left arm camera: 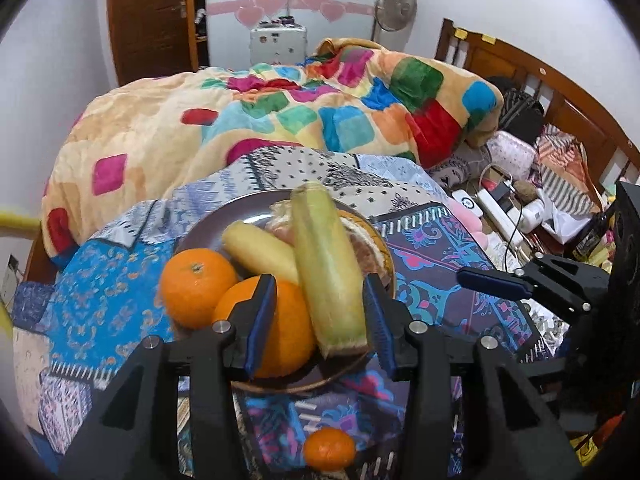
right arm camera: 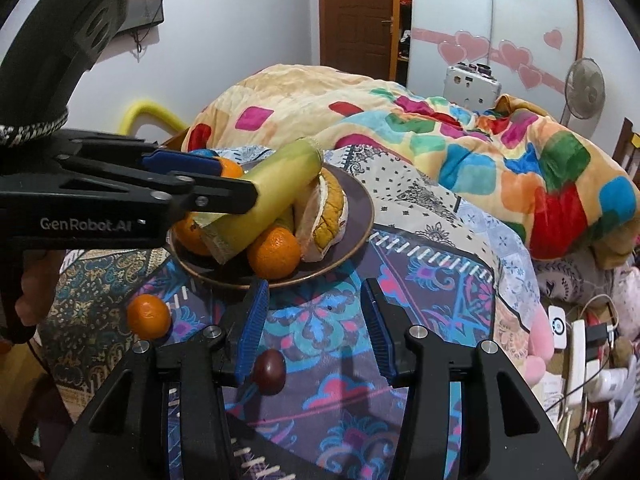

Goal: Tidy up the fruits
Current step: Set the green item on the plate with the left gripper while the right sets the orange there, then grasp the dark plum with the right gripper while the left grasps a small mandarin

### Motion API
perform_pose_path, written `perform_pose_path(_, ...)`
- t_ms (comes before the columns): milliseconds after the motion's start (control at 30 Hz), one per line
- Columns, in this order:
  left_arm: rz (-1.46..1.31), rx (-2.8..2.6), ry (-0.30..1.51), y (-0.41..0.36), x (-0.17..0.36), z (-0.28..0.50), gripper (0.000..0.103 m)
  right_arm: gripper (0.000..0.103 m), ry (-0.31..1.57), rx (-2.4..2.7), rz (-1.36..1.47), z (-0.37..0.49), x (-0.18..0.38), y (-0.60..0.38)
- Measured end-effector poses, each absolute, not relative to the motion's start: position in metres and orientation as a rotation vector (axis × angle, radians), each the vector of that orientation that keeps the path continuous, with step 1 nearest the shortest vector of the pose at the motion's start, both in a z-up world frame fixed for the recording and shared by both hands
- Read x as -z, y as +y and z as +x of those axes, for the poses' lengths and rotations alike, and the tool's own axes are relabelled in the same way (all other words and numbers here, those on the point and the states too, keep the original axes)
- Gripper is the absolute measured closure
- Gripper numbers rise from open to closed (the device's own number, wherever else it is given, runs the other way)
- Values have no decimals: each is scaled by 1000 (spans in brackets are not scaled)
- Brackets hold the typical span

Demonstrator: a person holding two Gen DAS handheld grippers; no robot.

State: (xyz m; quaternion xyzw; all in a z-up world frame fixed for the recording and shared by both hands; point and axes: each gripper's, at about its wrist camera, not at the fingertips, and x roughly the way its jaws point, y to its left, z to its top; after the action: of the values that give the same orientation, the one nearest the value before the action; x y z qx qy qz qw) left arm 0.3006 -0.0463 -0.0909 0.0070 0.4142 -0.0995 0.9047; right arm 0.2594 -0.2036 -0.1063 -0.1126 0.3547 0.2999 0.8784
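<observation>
Bed point(left arm camera: 132, 292) under patterned blue sheet, bright patchwork quilt point(left arm camera: 248, 120) heaped behind; fan point(left arm camera: 396, 4) by heart-stickered wardrobe. Plate point(right arm camera: 356, 216) carries oranges point(left arm camera: 196, 284) and green stalk point(left arm camera: 328, 276). Left gripper point(left arm camera: 320, 320) spread around stalk. Right gripper point(right arm camera: 316, 332) spread; dark fruit point(right arm camera: 269, 372) beside it, small orange point(right arm camera: 149, 316) off-plate.

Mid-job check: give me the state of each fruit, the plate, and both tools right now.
Left tool: open, straddling the corn.
Right tool: open, empty, over the bedspread.
Corn: on the plate, leaning over other fruit.
Plate: piled with fruit.
Small orange: loose on the bedspread, off the plate.
Dark round fruit: loose, beside the right tool's finger.
</observation>
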Motion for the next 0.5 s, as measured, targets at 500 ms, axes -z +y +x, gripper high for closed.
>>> perform_pose_path(500,18,107,830,-11,98,226,47,59,756,-635,-199,218,107,-206)
